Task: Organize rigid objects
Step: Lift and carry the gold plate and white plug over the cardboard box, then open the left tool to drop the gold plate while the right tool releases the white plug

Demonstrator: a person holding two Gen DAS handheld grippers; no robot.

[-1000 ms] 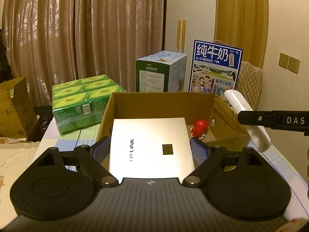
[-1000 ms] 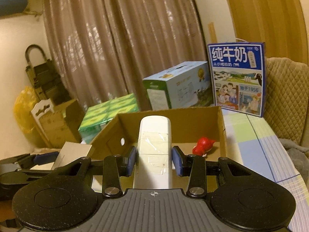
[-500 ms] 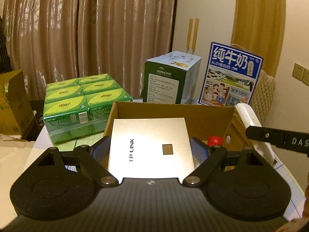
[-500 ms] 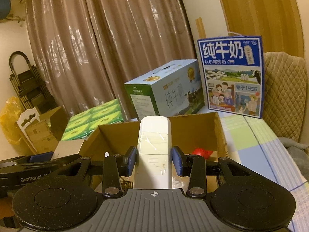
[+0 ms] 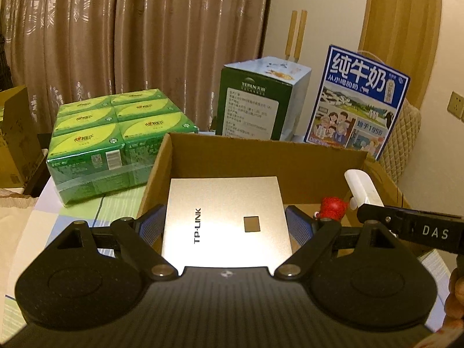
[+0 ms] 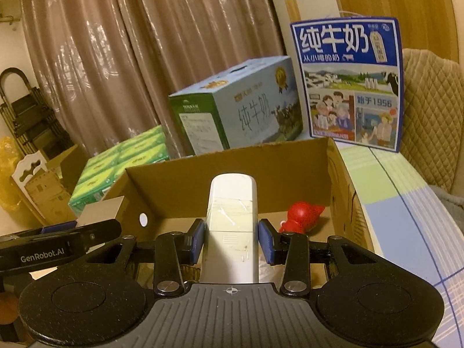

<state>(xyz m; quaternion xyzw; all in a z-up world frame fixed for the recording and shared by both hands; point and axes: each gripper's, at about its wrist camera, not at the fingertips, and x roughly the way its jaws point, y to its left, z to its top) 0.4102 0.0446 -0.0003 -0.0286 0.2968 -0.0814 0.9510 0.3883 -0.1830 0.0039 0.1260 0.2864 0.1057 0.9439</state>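
A: Where the left tool (image 5: pixel 226 226) reaches over the carton (image 5: pixel 261 156), clamped wide on a flat, square box (image 5: pixel 223 217): smooth silver card, black lettering, held by both side edges above the carton's left half.

B: And on the right tool (image 6: pixel 231 242)? Clenched on a remote (image 6: pixel 232 226), a long white plastic bar with a rounded tip and a taped middle, poised over the carton's open top.

A: Carton itself: plain brown corrugated card, upright walls, resting on a checked table (image 6: pixel 406 203).

B: Inside, on the floor toward the right wall, a small glossy red toy (image 6: pixel 301 214), rounded.

A: Beyond, film-wrapped green packs (image 5: pixel 116 142) left of the carton, two printed milk cases (image 5: pixel 261 98) behind, ribbed curtains (image 5: pixel 130 29) farther back.
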